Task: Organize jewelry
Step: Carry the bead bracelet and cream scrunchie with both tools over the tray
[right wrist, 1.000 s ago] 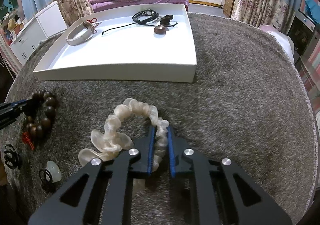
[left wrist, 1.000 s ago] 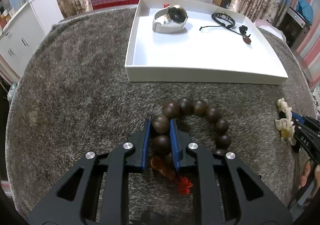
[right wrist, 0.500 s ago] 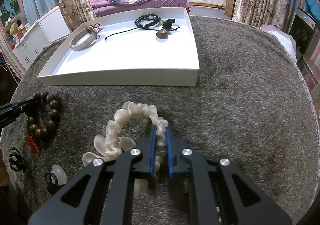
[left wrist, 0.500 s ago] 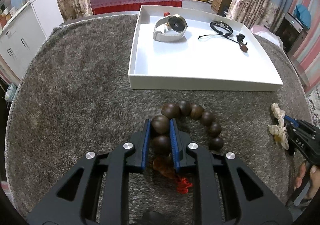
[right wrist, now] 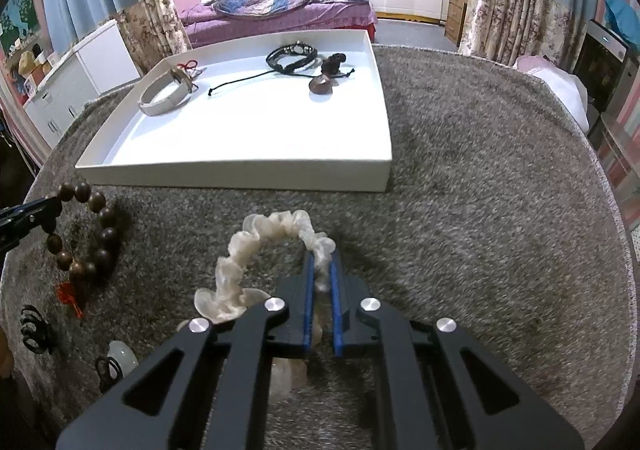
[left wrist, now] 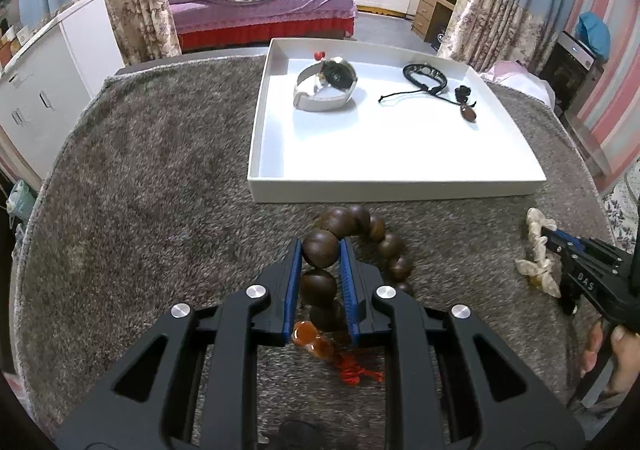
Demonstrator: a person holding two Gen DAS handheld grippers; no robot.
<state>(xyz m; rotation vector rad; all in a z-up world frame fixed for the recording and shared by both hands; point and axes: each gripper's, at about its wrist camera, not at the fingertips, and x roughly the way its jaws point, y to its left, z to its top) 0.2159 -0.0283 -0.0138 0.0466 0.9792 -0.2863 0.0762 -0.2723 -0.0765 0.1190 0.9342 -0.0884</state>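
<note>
My left gripper (left wrist: 320, 246) is shut on a brown wooden bead bracelet (left wrist: 390, 246) with a red tassel and holds it lifted above the grey carpet, just short of the white tray (left wrist: 392, 185). The bracelet also shows in the right wrist view (right wrist: 104, 234). My right gripper (right wrist: 321, 264) is shut on a white shell bracelet (right wrist: 256, 246), also raised off the carpet; it shows in the left wrist view (left wrist: 536, 250). The tray (right wrist: 240, 169) holds a grey-strapped watch (left wrist: 326, 85), a black cord bracelet (left wrist: 424, 75) and a brown pendant (left wrist: 468, 113).
The table is covered by grey shaggy carpet (left wrist: 140, 177). At the left in the right wrist view lie two black coiled hair ties (right wrist: 34, 330) and a pale jade piece (right wrist: 120, 356). A bed, cabinets and curtains stand behind the table.
Both grippers have risen and moved toward the tray with their bracelets; the bead bracelet and the shell bracelet have come up off the carpet.
</note>
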